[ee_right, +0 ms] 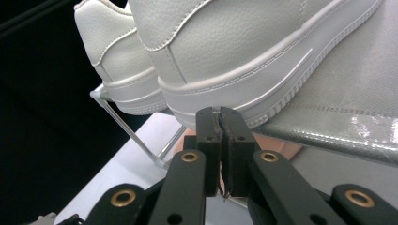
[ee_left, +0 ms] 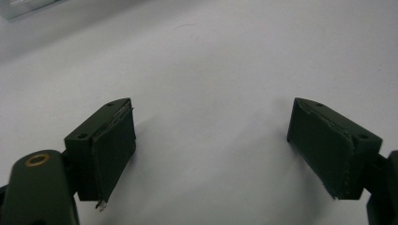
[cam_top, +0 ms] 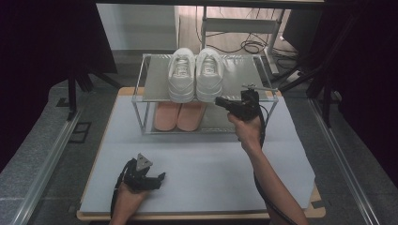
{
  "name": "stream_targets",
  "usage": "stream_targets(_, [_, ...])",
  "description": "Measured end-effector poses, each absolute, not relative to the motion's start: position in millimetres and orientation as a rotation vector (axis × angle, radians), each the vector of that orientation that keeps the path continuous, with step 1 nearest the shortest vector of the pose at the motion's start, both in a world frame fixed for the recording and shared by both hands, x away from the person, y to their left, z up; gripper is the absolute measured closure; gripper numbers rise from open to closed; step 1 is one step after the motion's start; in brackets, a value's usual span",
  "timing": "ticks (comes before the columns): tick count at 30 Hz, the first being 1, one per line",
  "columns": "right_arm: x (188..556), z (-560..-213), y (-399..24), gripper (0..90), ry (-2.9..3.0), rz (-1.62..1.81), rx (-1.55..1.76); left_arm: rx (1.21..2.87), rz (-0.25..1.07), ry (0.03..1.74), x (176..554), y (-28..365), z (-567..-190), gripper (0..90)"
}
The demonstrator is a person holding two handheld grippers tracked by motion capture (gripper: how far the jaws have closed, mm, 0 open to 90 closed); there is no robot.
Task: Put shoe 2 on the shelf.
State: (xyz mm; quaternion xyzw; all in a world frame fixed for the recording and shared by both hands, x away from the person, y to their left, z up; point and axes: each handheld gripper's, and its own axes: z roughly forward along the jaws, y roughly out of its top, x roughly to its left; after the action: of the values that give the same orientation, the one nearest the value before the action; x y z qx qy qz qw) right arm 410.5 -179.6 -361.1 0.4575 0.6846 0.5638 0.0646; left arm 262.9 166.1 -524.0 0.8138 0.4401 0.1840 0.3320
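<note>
Two black rubber-faced pads (ee_left: 112, 150) of the left gripper (ee_left: 211, 150), spread wide apart above bare pale grey matte table surface (ee_left: 211, 61); nothing between.

Black two-jaw gripper (cam_top: 219, 101) bodies with brass-ringed screws, trailing cables.

Dim high view, dark edges, soft shadows (slight blur), glare on shelf (ee_right: 356, 123), bright table (ee_left: 225, 56)

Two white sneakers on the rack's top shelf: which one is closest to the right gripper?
The right-hand white sneaker. The right gripper, jaws together, sits just off its heel corner at the shelf's front edge; the left-hand sneaker lies beyond it, farther from that gripper.
</note>
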Motion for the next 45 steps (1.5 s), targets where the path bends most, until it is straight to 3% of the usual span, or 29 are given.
stream_targets(10, [407,-368,-188,76.5,2.088,1.652,1.380,2.129,0.481,1.149,263,166,-524,15.6])
stream_targets(18, [398,-366,-185,58.5,2.118,1.565,1.277,2.131,0.482,1.146,263,166,-524,15.6])
stream_targets(28, [385,-377,-183,43.2,2.193,1.389,1.113,2.130,0.485,1.147,263,166,-524,15.6])
stream_targets(45, [359,-410,-209,32.3,2.257,1.260,1.058,2.131,0.487,1.147,263,166,-524,15.5])
